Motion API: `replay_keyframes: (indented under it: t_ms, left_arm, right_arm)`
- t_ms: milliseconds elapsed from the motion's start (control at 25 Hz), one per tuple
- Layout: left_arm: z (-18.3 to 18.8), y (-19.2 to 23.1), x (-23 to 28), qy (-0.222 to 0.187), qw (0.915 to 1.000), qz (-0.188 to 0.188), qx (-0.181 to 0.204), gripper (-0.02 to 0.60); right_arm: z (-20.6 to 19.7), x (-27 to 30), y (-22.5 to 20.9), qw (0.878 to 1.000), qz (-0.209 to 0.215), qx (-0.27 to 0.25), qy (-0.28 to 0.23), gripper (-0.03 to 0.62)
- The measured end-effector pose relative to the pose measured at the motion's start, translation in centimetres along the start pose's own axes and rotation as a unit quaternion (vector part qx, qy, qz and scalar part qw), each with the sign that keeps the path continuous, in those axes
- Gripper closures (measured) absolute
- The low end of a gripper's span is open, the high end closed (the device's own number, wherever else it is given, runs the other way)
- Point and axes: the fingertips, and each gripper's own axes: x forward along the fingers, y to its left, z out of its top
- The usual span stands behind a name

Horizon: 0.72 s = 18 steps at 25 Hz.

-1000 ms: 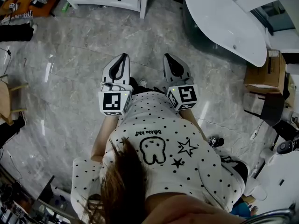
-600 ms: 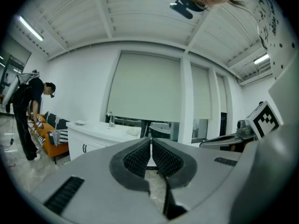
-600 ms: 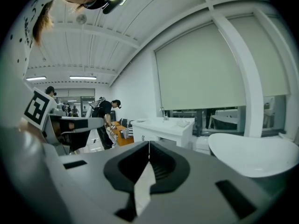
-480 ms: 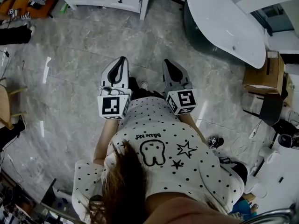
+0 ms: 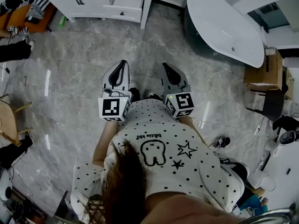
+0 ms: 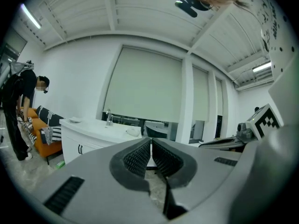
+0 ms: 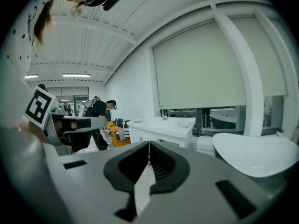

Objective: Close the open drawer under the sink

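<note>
The left gripper and the right gripper, two in all, each have their jaws pressed together on nothing and touch nothing, side by side above the grey marble floor. One white sink cabinet stands at the floor's far edge, and its one white drawer juts out, well apart from both. One white oval bathtub stands near it

White sink cabinet, grey marbled floor, black-dotted white shirt, orange sofa, brown cardboard box
</note>
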Motion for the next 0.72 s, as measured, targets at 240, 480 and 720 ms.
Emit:
replay_keyframes:
  t_ms: [240,480,720]
  left_arm:
    - [0.9,3.4,1.6,-0.003,0.9998,-0.018,-0.006,0.566]
    - [0.8,5.9,2.0,0.001,0.9998,-0.017,-0.012,0.566]
    - [0.2,6.7,2.7,0.005,0.9997,-0.008,-0.021,0.566]
  right_arm:
    - [0.4,2.9,1.5,1.0,-0.016,0.006,-0.004,0.58]
    - [-0.2,4.3,3.5,1.0,-0.011,0.009,0.005,0.58]
    - [-0.2,5.2,2.4,1.0,-0.025,0.013,0.01,0.58]
